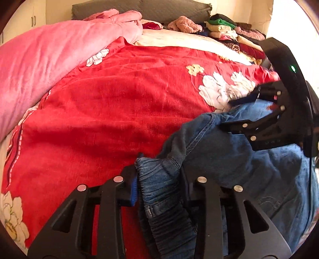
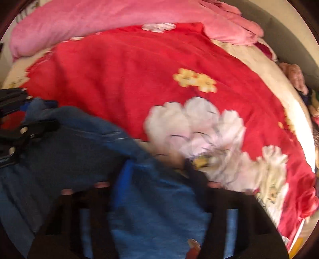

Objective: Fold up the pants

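Note:
Blue denim pants (image 1: 229, 159) lie bunched at the near right of the bed on a red floral blanket (image 1: 109, 99). My left gripper (image 1: 159, 175) is shut on the pants' elastic waistband, which hangs between its fingers. My right gripper (image 1: 239, 113) shows at the right of the left wrist view, its fingers closed on another part of the denim. In the blurred right wrist view the pants (image 2: 155, 199) fill the gap of my right gripper (image 2: 157, 171), and my left gripper (image 2: 35, 119) holds the cloth at the left edge.
A pink quilt (image 1: 49, 59) lies along the left of the bed. A pile of mixed clothes (image 1: 229, 33) sits at the far right by a grey headboard (image 1: 139, 8). The red blanket (image 2: 139, 69) covers the middle of the bed.

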Available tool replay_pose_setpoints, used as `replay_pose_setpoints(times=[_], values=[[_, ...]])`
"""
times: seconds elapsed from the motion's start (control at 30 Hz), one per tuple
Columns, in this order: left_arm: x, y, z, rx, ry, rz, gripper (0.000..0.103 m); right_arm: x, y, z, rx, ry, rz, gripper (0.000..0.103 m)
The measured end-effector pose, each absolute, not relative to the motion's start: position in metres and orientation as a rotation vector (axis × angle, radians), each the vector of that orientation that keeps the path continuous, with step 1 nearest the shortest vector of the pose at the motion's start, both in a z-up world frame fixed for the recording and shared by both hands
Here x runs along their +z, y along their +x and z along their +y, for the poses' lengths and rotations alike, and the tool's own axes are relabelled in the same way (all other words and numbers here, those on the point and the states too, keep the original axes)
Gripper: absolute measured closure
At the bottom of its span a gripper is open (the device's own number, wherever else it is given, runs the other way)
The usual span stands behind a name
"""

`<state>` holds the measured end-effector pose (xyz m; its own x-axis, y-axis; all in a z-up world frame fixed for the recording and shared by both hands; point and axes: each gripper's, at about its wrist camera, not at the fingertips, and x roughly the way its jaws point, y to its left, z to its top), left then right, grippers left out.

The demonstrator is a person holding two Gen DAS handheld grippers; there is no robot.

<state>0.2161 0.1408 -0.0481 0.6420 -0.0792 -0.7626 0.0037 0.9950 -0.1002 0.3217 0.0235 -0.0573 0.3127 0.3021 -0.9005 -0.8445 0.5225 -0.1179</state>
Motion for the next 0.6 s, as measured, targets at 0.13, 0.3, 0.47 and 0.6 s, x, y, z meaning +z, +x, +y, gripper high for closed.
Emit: replay_pose_setpoints(times=[0.13, 0.3, 0.47, 0.6], values=[[-0.037, 0.216, 0.140, -0.036, -0.082, 0.877, 0.080, -0.046, 0.303, 0.017, 0.832, -0.628, 0.922, 0.090], [-0.020, 0.199, 0.143, -0.049, -0.103, 0.863, 0.081, -0.019, 0.280, -0.011, 0.835, -0.478, 0.866, 0.093], [0.001, 0.173, 0.130, -0.078, -0.085, 0.831, 0.081, 0.016, 0.235, -0.052, 0.863, -0.339, 0.783, 0.093], [0.018, 0.145, 0.121, -0.112, -0.100, 0.786, 0.081, 0.037, 0.196, -0.083, 0.883, -0.239, 0.734, 0.093]])
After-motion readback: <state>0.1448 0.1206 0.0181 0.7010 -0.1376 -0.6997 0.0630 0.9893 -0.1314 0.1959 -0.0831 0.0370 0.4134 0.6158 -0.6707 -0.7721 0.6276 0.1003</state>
